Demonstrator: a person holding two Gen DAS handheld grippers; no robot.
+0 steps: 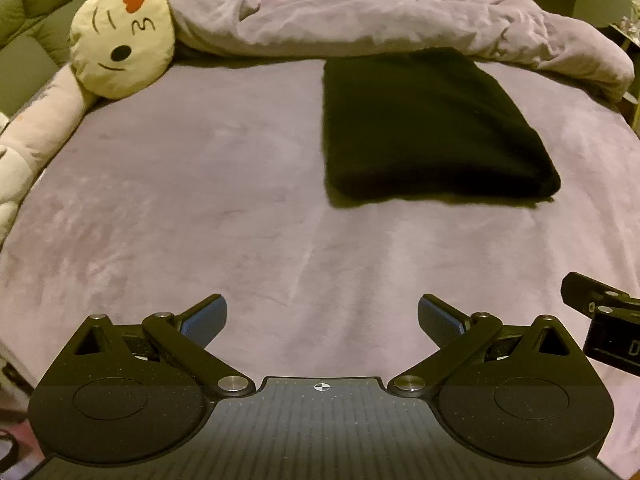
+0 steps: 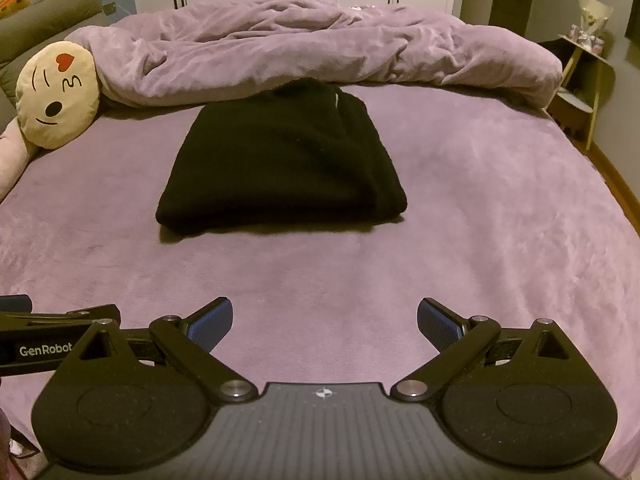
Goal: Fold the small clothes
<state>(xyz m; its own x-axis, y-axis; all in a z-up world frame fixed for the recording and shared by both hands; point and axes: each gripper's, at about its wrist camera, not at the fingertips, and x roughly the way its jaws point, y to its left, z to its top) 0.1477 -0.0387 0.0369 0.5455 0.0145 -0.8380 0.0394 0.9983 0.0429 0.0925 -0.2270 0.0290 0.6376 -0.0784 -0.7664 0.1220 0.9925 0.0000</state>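
A black garment (image 1: 432, 128) lies folded into a flat rectangle on the purple bed sheet (image 1: 200, 200), its far end touching the bunched duvet. It also shows in the right wrist view (image 2: 280, 160), with a fold running along its right side. My left gripper (image 1: 322, 320) is open and empty, well short of the garment and to its left. My right gripper (image 2: 324, 322) is open and empty, well short of the garment's near edge. The right gripper's side shows at the right edge of the left wrist view (image 1: 600, 316), and the left gripper shows at the left edge of the right wrist view (image 2: 36, 332).
A crumpled purple duvet (image 2: 320, 44) lies across the far side of the bed. A round cream face pillow (image 1: 124, 40) on a long pale plush body (image 1: 40, 128) lies at the far left. A small side table (image 2: 584, 80) stands past the bed's right edge.
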